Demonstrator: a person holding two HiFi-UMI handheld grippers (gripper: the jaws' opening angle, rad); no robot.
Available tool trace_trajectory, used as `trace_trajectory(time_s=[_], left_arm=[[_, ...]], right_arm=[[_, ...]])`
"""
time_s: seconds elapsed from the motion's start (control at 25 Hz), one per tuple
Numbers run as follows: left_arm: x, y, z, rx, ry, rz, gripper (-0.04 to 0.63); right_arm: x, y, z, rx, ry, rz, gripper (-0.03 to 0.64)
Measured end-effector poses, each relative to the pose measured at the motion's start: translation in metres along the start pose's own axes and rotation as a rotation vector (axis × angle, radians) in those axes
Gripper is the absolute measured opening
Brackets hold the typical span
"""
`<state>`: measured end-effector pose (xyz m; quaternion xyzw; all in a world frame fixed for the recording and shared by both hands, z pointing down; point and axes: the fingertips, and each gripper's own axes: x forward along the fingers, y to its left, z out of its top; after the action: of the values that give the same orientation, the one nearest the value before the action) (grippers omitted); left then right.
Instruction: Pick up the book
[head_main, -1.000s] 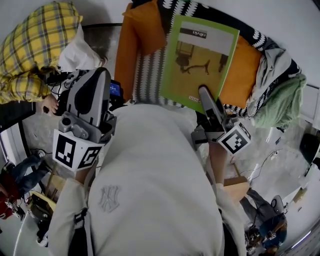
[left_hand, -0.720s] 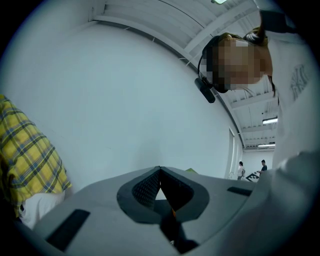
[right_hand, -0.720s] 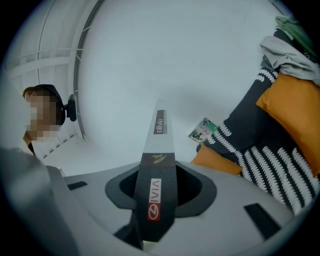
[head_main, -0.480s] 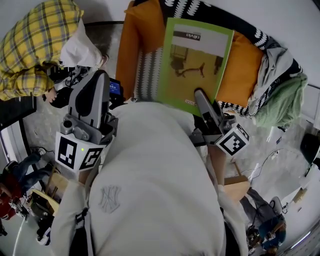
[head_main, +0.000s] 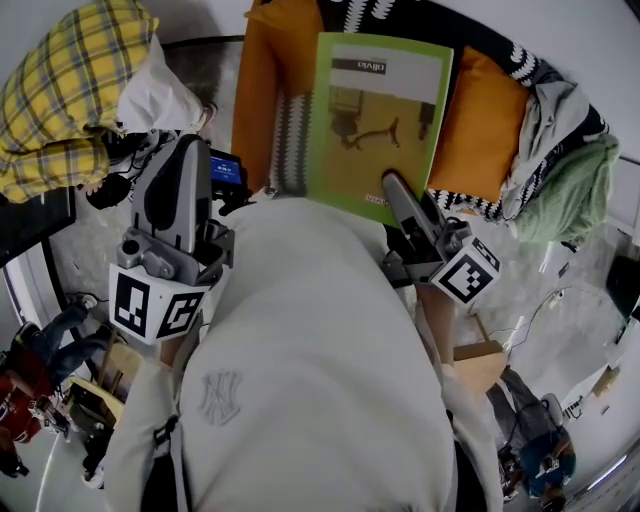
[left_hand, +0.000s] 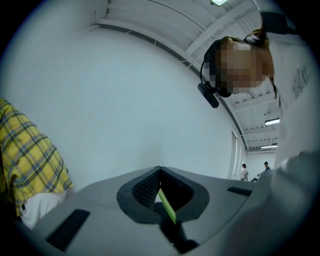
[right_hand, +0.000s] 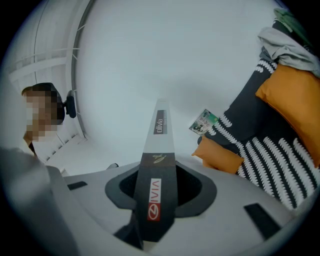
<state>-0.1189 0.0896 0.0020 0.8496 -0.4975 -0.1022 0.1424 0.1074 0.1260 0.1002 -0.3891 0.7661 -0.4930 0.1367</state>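
Head view: the right gripper (head_main: 392, 185) pinches the 6 o'clock edge of the thin green-bordered book (head_main: 378, 110) over orange cushions (head_main: 478, 120); left gripper view: the left gripper (left_hand: 160, 170) idles, jaws pressed together; right gripper view: so narrow a one-edge grip may let the book pivot free.

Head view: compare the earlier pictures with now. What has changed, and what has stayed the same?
The book, clamped in the right gripper, swung left in the picture and turned squarer to it, and the gripper went with it. The grip is unchanged. The left gripper stayed about where it was.
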Motion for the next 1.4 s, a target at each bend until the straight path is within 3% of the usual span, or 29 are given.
trace_trajectory(time_s=[1.4], left_arm=[[0.0035,0.0021,0.0008,0.0,-0.01,0.009,0.009]], right_arm=[[-0.0006,-0.0025,-0.0007,0.005,-0.003,-0.005,0.144]])
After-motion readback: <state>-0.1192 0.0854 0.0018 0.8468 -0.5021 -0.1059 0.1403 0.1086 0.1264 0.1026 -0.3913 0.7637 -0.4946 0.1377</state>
